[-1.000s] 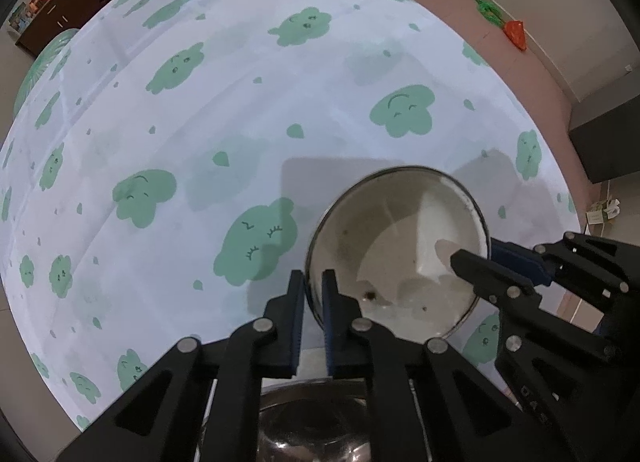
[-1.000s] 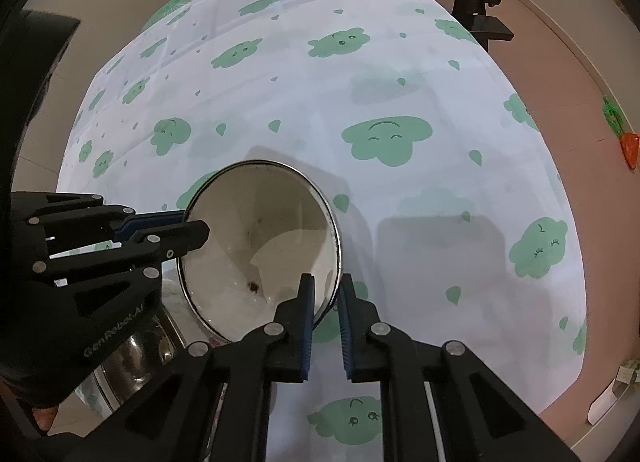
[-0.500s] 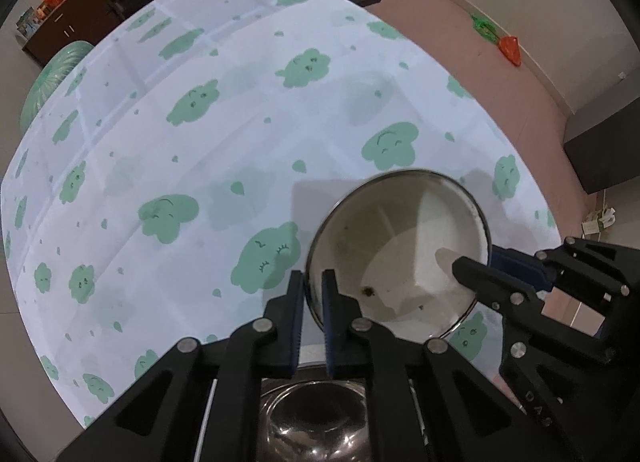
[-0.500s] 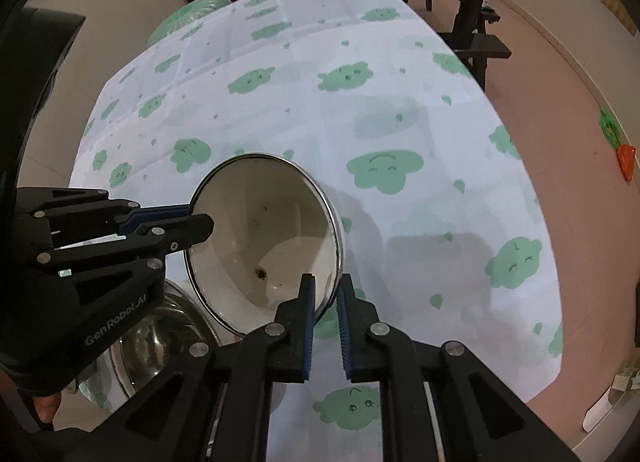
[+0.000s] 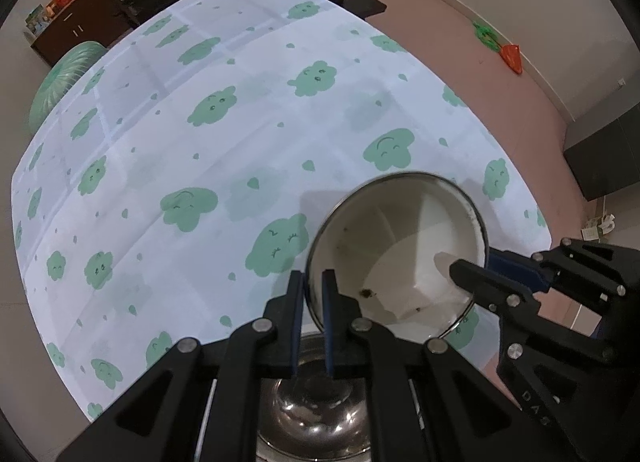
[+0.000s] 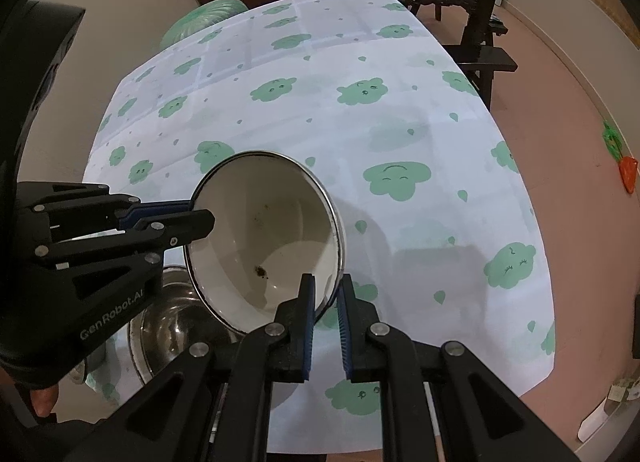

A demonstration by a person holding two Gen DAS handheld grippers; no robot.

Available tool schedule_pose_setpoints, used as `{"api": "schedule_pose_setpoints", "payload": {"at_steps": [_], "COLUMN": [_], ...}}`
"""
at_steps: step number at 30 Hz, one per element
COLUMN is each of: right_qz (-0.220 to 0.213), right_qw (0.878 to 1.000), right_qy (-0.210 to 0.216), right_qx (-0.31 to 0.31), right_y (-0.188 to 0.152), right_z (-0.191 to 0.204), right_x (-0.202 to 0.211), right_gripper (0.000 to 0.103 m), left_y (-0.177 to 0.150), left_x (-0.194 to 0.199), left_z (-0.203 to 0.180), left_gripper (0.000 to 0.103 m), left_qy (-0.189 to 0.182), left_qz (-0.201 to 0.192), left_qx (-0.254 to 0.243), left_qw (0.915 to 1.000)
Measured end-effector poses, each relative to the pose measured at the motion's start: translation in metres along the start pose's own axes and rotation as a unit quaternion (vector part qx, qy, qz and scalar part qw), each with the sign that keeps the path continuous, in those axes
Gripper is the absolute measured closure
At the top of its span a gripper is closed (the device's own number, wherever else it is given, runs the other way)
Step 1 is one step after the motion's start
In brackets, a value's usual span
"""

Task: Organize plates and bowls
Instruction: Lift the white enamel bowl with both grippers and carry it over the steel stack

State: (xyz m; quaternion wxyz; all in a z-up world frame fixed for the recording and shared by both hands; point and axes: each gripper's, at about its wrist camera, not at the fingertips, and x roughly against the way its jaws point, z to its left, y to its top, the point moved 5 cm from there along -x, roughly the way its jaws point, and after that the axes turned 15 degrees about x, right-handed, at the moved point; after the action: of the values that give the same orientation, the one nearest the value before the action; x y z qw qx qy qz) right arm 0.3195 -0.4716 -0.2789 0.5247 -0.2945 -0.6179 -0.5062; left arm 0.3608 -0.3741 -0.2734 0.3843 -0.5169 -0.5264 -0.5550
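Both grippers pinch the rim of 1 white enamel bowl [image 5: 400, 250] from opposite sides, holding it in the air above the near edge of the table [image 5: 240, 122], tilted so its stained inside faces the cameras. The left gripper [image 5: 312, 294] is clamped on the bowl's left rim, and the right gripper [image 6: 326, 294] is clamped on its right rim. A steel bowl [image 6: 172, 330] sits on the cloud-print tablecloth [image 6: 400, 122] at the table's near edge, just below the lifted bowl and partly hidden by the gripper bodies.
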Motion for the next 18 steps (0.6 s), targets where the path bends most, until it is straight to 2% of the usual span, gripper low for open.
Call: {"api": "schedule_pose_setpoints", "payload": {"at_steps": [18], "right_qz": [-0.011], "right_qw": [1.000], "right_qy": [0.008], "right_qx": [0.027], "right_y": [-0.004], "right_z": [0.028], "right_x": [0.019], "right_gripper": [0.090], "left_y": [-0.022], "left_x": [0.027], "left_z": [0.019], "left_gripper": [0.097], "left_qy": [0.004], "left_qz": [-0.014], "left_qx": [0.015], "left_qw": [0.9998]}}
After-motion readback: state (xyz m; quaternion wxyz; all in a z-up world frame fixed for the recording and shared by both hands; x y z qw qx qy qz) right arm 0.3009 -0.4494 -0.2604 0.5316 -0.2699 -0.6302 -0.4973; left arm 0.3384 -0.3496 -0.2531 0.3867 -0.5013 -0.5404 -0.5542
